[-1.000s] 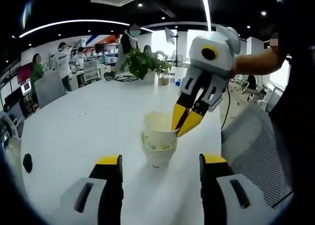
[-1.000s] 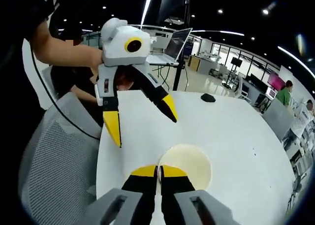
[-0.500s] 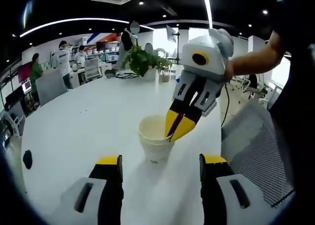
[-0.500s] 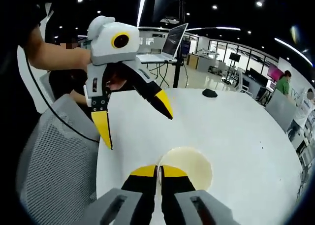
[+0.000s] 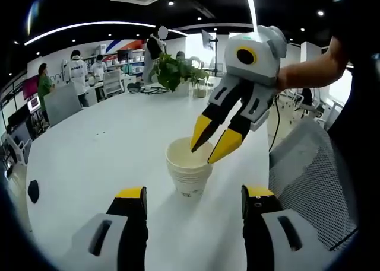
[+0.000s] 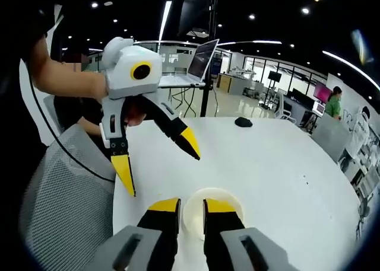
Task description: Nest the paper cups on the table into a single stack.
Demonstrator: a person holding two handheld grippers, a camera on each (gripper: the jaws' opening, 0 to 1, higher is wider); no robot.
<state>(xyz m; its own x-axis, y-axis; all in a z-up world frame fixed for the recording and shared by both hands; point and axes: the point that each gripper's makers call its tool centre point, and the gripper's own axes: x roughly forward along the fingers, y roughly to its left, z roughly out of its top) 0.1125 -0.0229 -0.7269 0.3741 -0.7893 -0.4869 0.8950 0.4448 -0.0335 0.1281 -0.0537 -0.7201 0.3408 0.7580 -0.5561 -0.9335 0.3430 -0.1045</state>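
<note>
Stack of paper cups (image 5: pixel 189 171) upright on the white table (image 5: pixel 101 146), nested one inside another, a faint green print on the outer wall. In the left gripper view, ahead of and between the left gripper (image 5: pixel 193 194)'s two yellow-tipped jaws, which stand wide apart with nothing between them; cups clear of both tips. Right gripper (image 5: pixel 209 146) coming in from above on the right, jaws parted, tips hovering just over the stack's rim, one over the mouth and one at the near edge; contact with the rim not certain.

In the right gripper view, stack (image 6: pixel 205 214) seen from above, pale inside, lying just past the right gripper (image 6: pixel 190 204)'s slightly parted tips, rim showing through the gap. Left gripper (image 6: pixel 157 167) hanging open to the upper left, well apart from the cups. Grey mesh chair (image 6: pixel 59 194) beside the table edge.
</note>
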